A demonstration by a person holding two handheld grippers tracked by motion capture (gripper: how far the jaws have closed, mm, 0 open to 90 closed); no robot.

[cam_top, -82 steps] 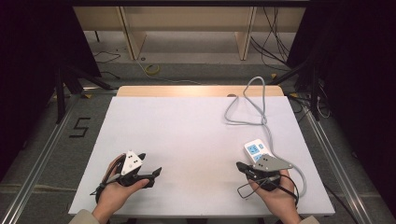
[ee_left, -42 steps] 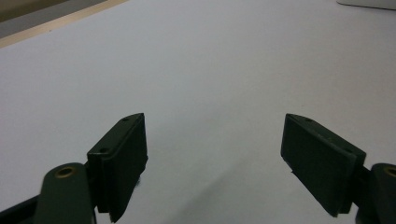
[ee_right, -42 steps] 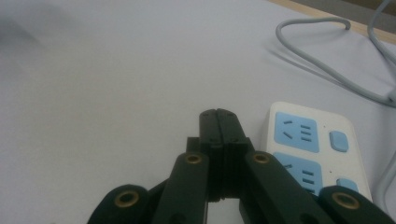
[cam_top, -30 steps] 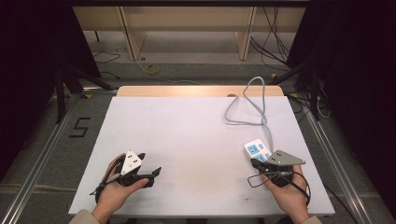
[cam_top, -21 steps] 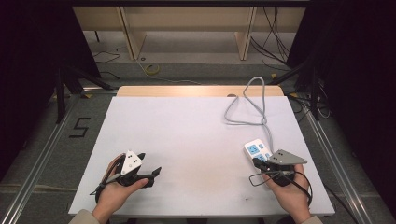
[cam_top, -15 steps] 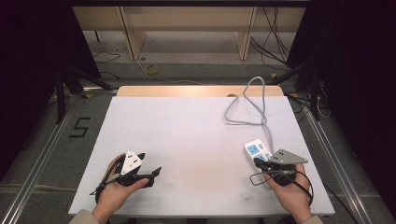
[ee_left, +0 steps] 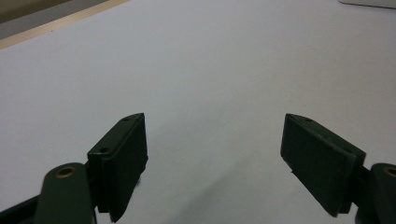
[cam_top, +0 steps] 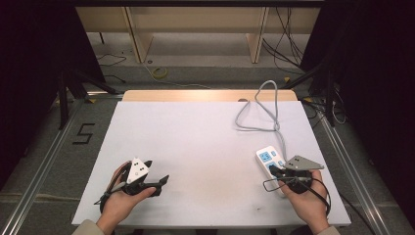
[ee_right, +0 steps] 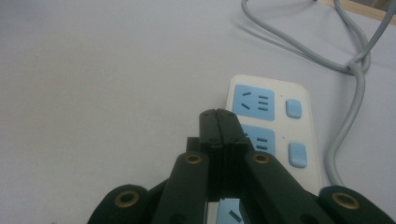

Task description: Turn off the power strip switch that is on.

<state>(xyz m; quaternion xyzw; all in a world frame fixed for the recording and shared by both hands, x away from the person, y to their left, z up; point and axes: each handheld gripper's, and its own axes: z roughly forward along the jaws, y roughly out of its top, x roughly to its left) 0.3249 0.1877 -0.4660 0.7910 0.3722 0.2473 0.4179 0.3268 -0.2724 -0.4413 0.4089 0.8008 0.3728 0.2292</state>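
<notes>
At the lower right of the high view, the right gripper (cam_top: 275, 172) sits in a person's right hand (cam_top: 307, 205) over the near end of a white power strip (cam_top: 268, 160). In the right gripper view its black jaws are pressed flat together with nothing between them, their tips above the strip's blue sockets (ee_right: 254, 102). The strip's grey cable (cam_top: 264, 110) loops toward the upper middle of the white table (cam_top: 195, 147). At the lower left, the left gripper (cam_top: 157, 174) rests in the left hand (cam_top: 120, 203), its jaws spread wide over bare tabletop.
</notes>
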